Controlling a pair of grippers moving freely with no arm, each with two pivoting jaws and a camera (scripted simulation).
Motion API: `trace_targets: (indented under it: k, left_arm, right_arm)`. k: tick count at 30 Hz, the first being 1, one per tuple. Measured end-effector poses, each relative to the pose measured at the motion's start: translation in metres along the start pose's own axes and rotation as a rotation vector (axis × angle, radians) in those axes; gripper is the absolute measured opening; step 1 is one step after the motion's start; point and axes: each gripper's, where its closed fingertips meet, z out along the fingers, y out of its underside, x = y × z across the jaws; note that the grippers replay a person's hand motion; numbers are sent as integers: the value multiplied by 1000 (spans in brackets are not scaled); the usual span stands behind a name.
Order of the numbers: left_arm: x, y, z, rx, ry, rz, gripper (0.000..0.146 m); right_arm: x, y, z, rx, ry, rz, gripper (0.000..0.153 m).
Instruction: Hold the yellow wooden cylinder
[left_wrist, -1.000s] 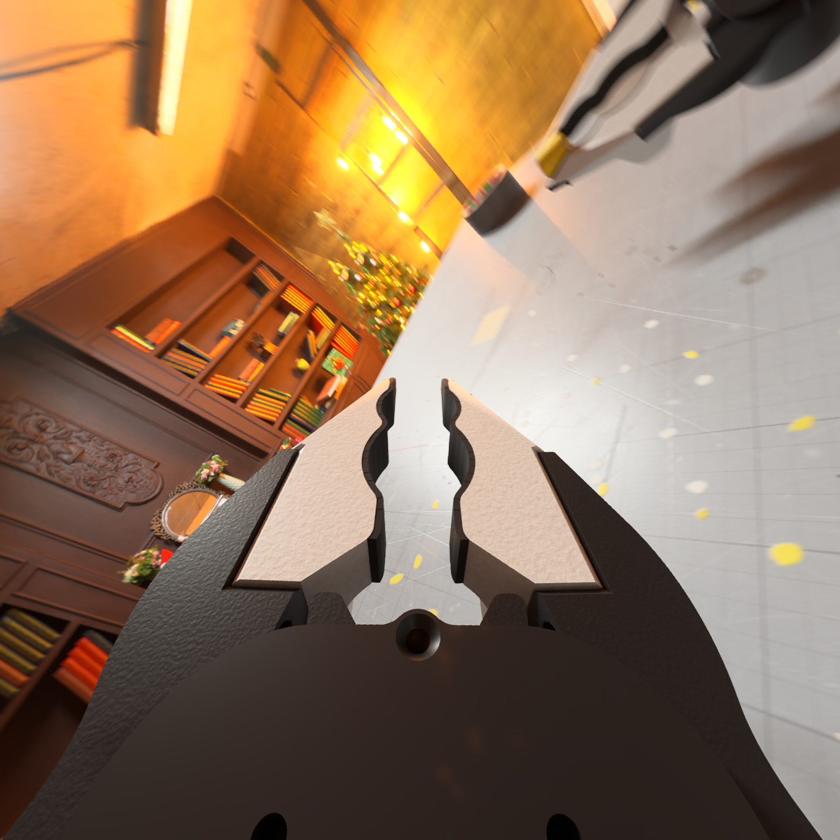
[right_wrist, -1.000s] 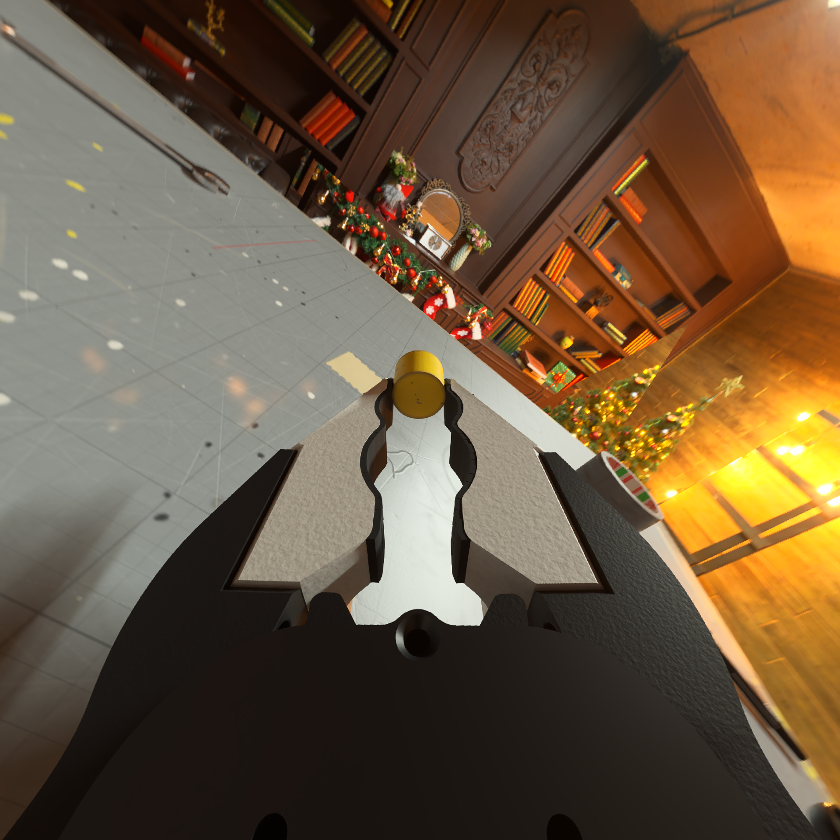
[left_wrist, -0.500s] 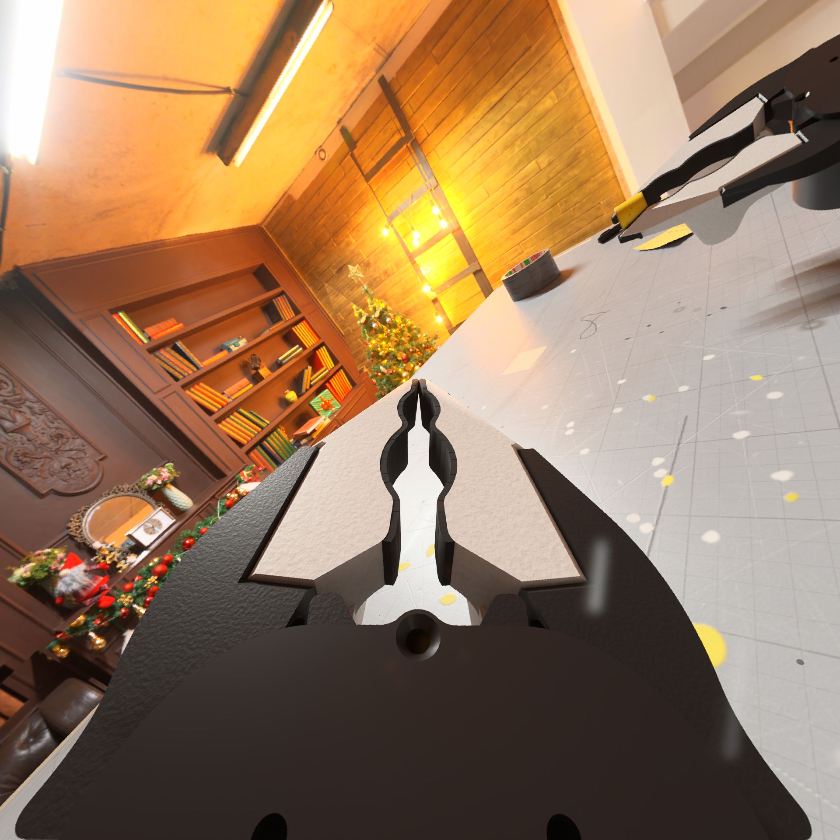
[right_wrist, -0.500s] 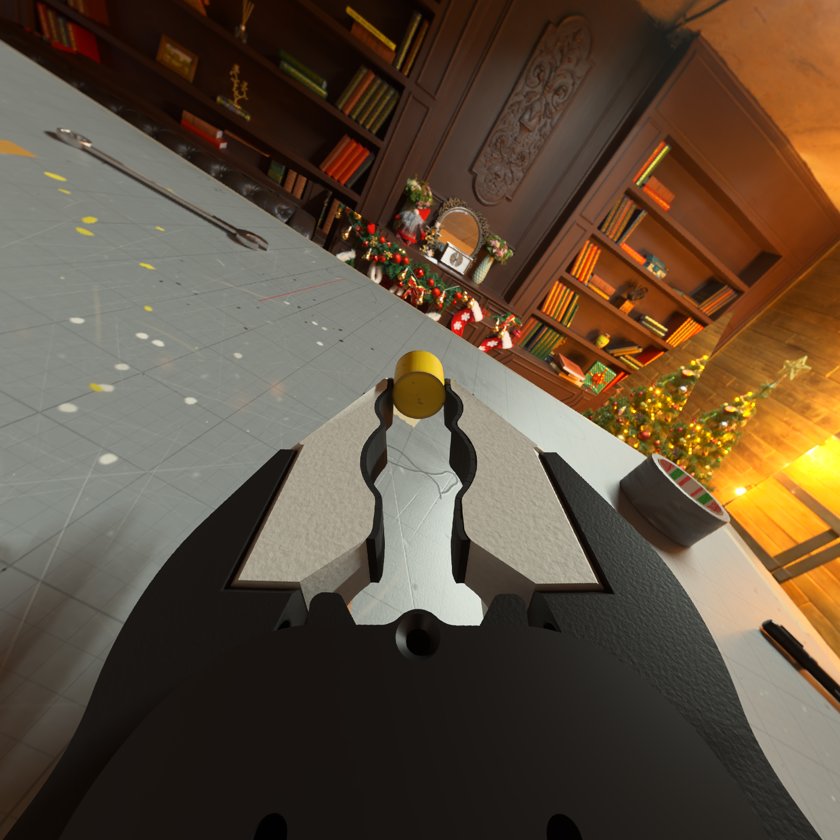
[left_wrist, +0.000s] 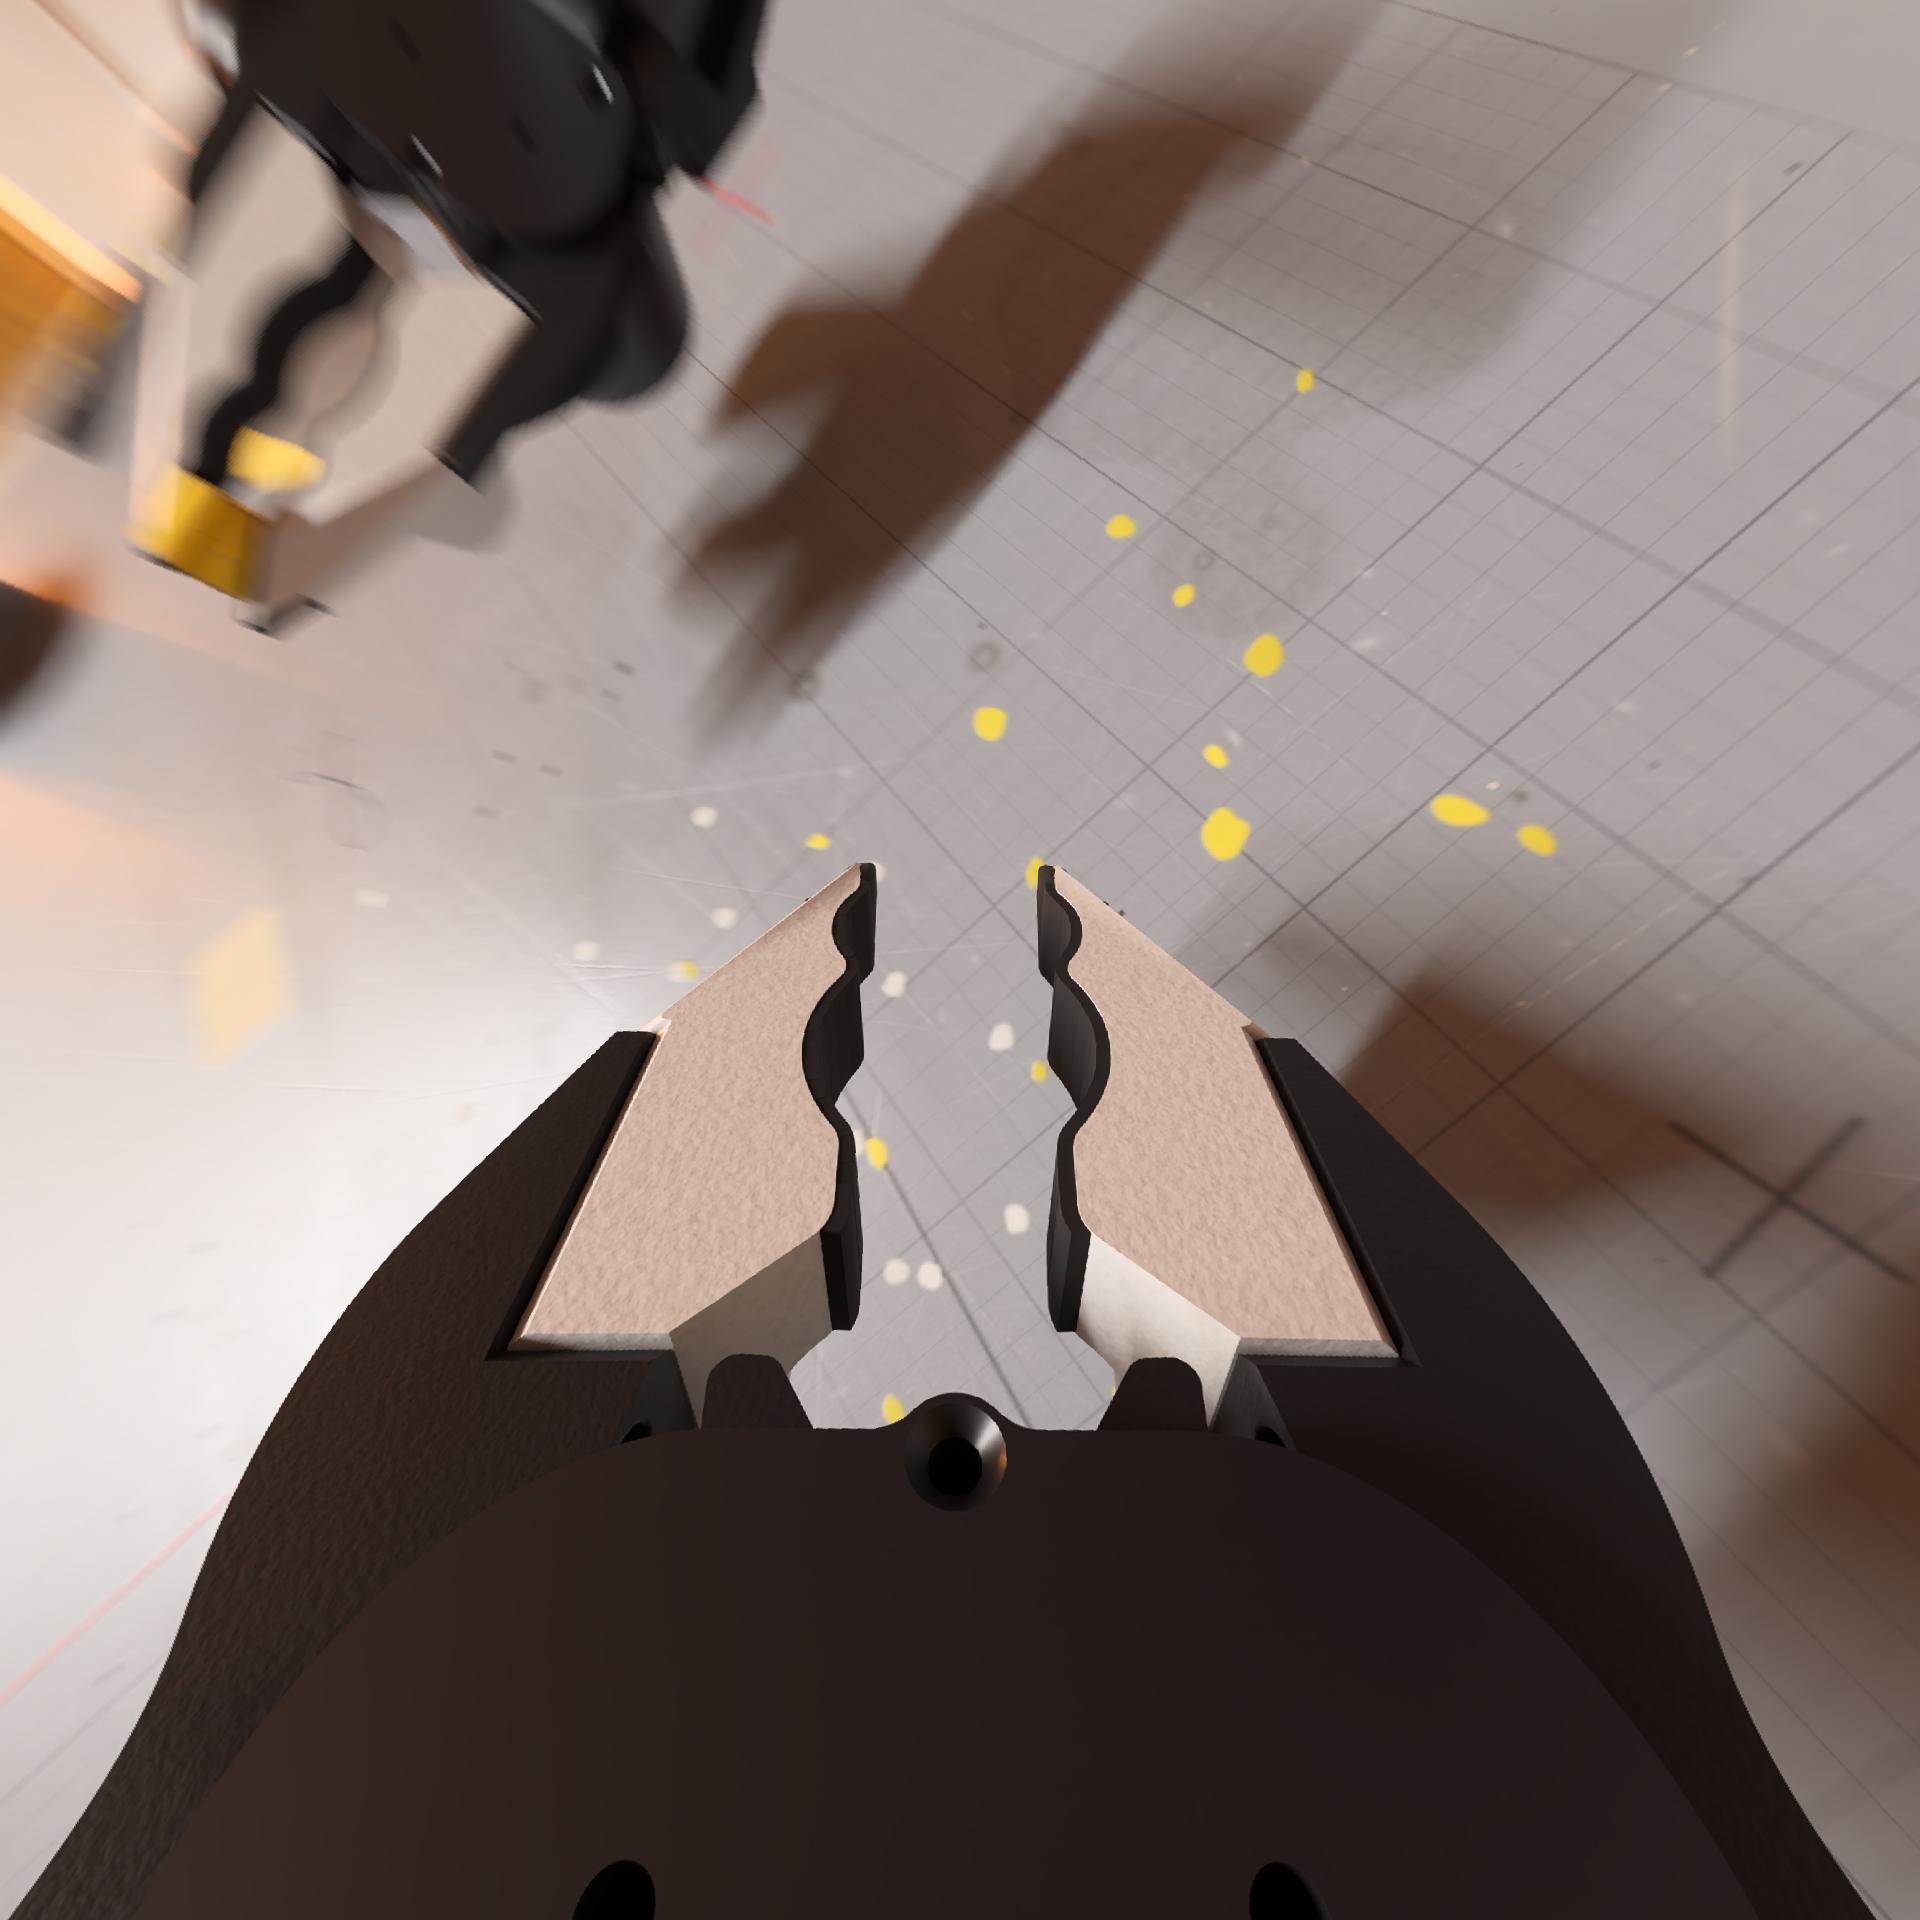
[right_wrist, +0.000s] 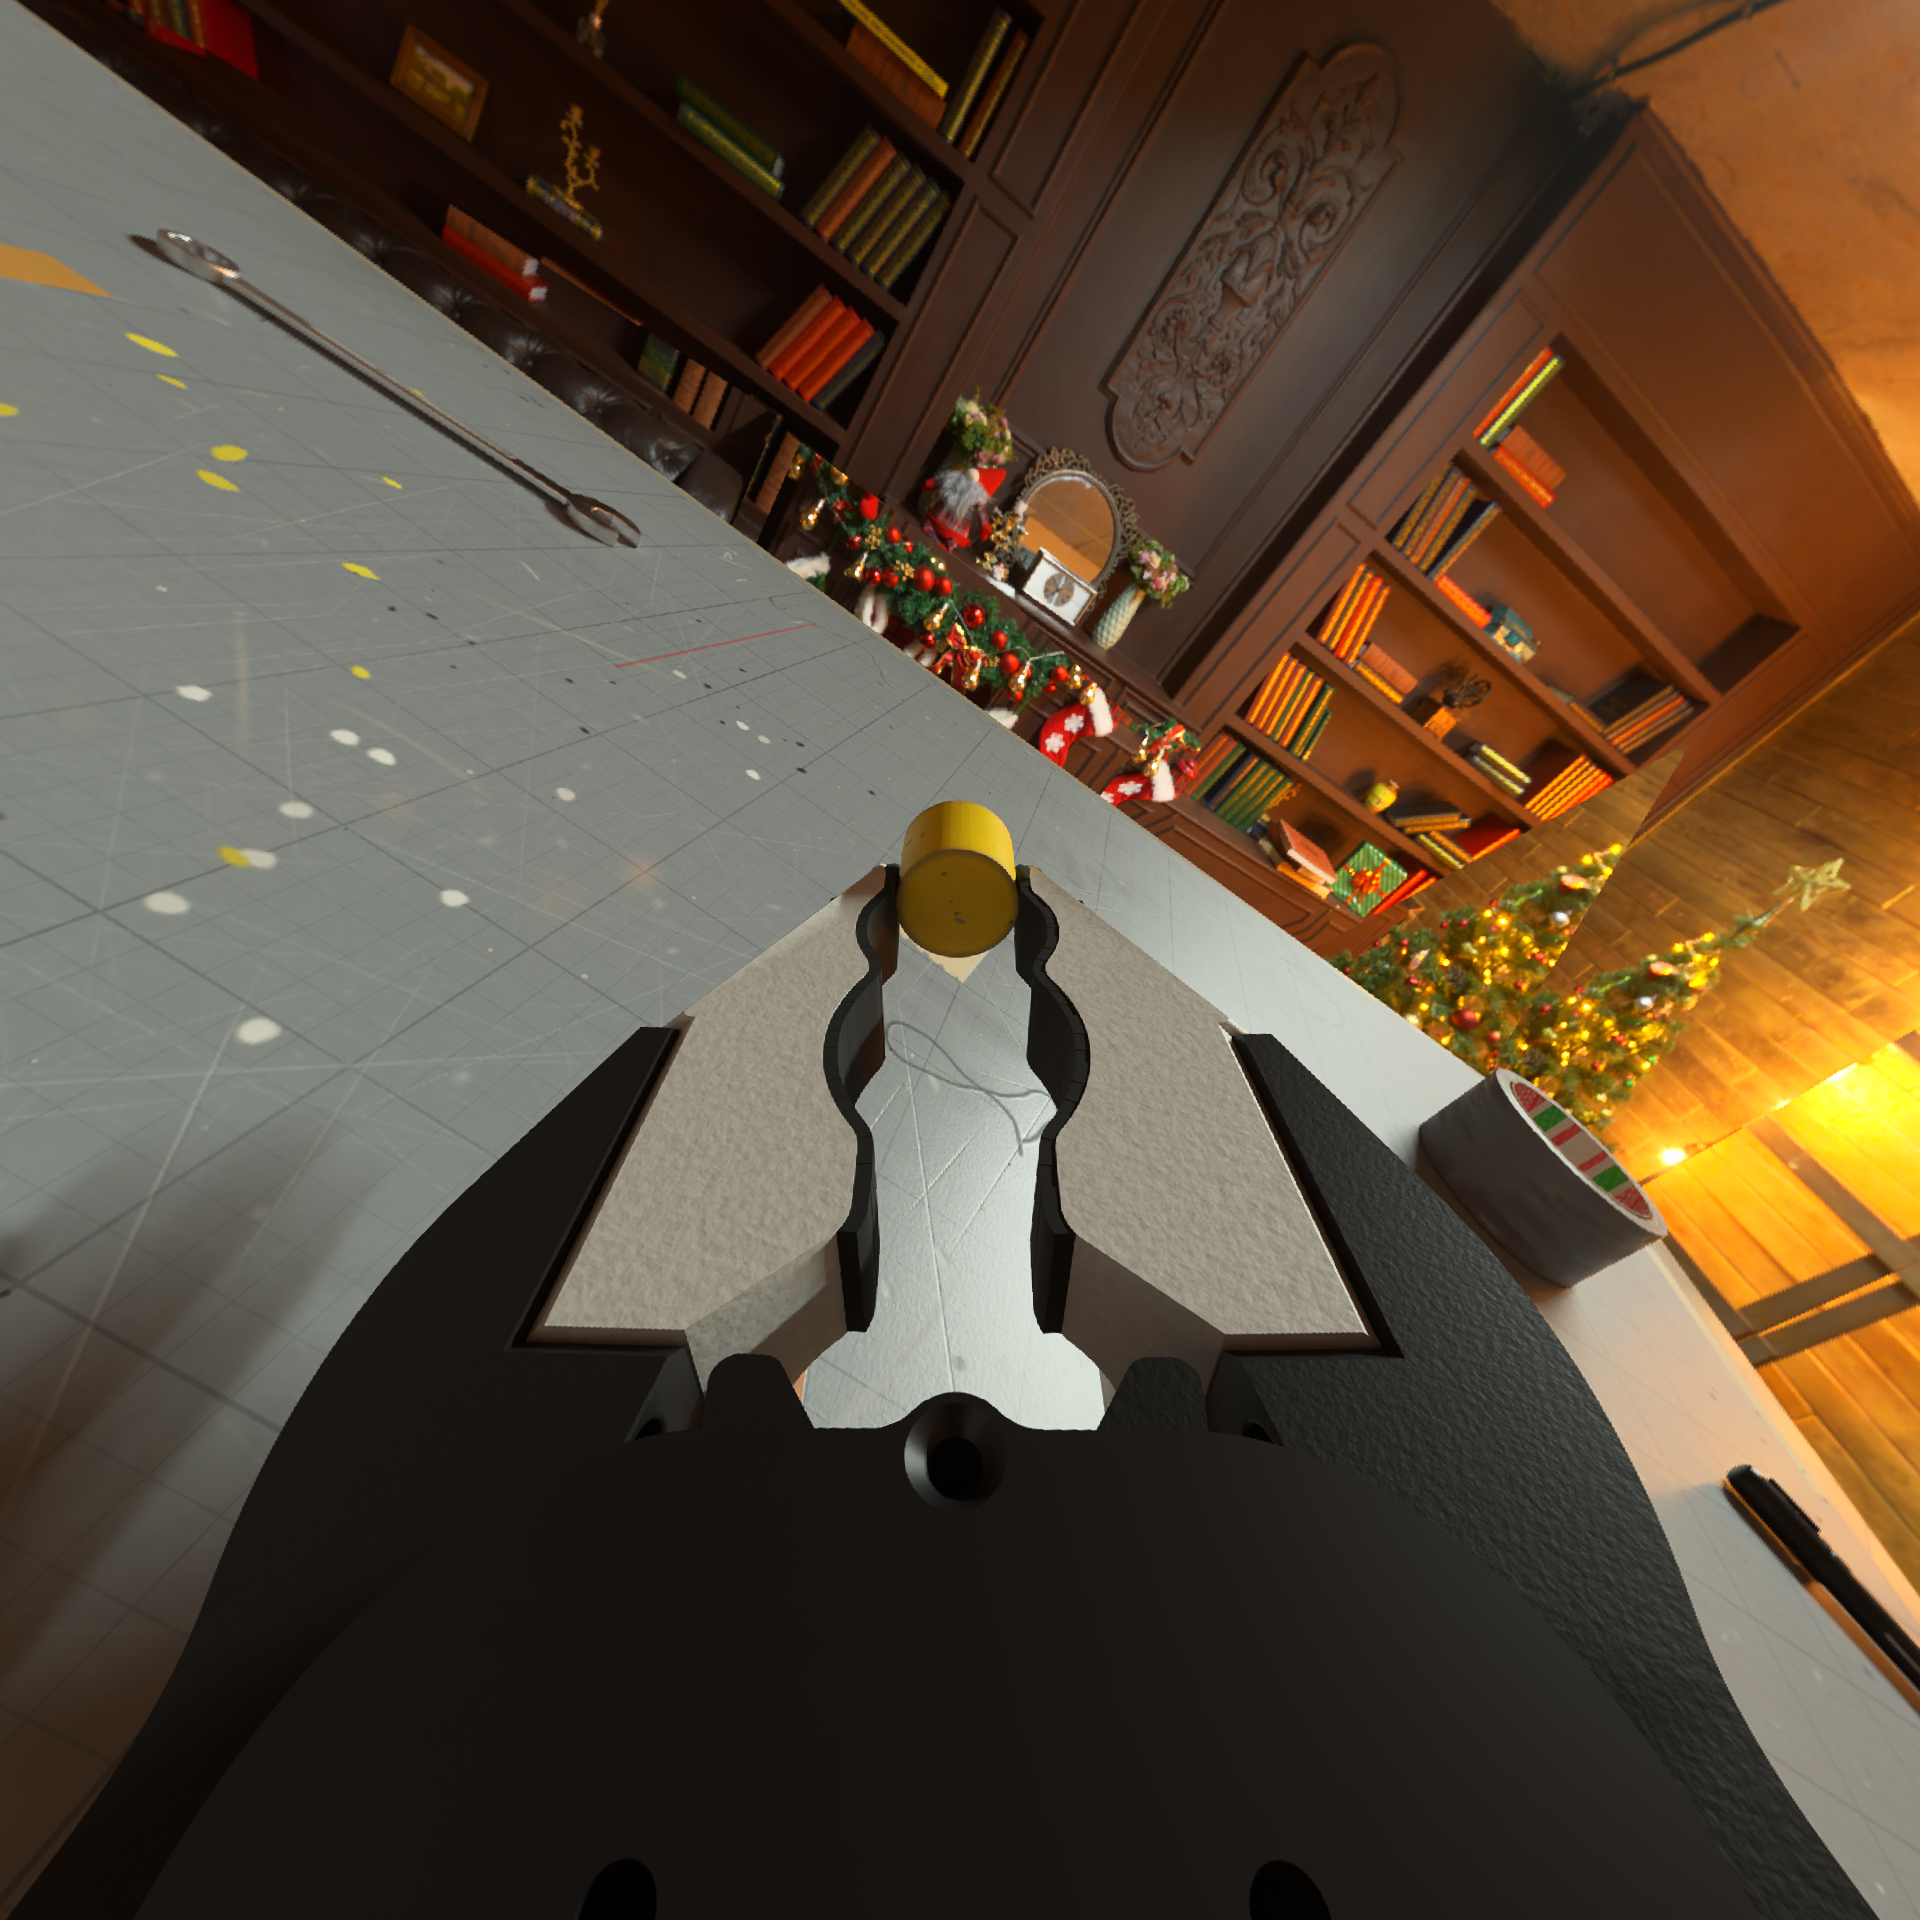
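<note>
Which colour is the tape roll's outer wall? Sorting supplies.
Grey; the tape roll shows best in the right wrist view.

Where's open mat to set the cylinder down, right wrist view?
Widest bare patch: the mat left of the right gripper, below the wrench, only paint flecks on it. Crowded along the right edge: tape roll, then a black pen. The gripper holds the yellow cylinder at its fingertips.

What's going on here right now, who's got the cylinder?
The right gripper has the yellow wooden cylinder pinched between its fingertips, lifted off the grey cutting mat. The left gripper is open and empty, pointing down at the mat. A wrench and tape roll lie untouched.
</note>
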Motion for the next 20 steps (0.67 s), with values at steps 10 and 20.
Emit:
trace_targets:
  k: [10, 20]
  left_arm:
    - [6, 33, 22, -329, 283, -117, 25]
    - [9, 33, 22, -296, 302, -146, 15]
  right_arm:
    - [-2, -1, 0, 9, -13, -2, 21]
    - [-2, -2, -1, 16, -19, -1, 21]
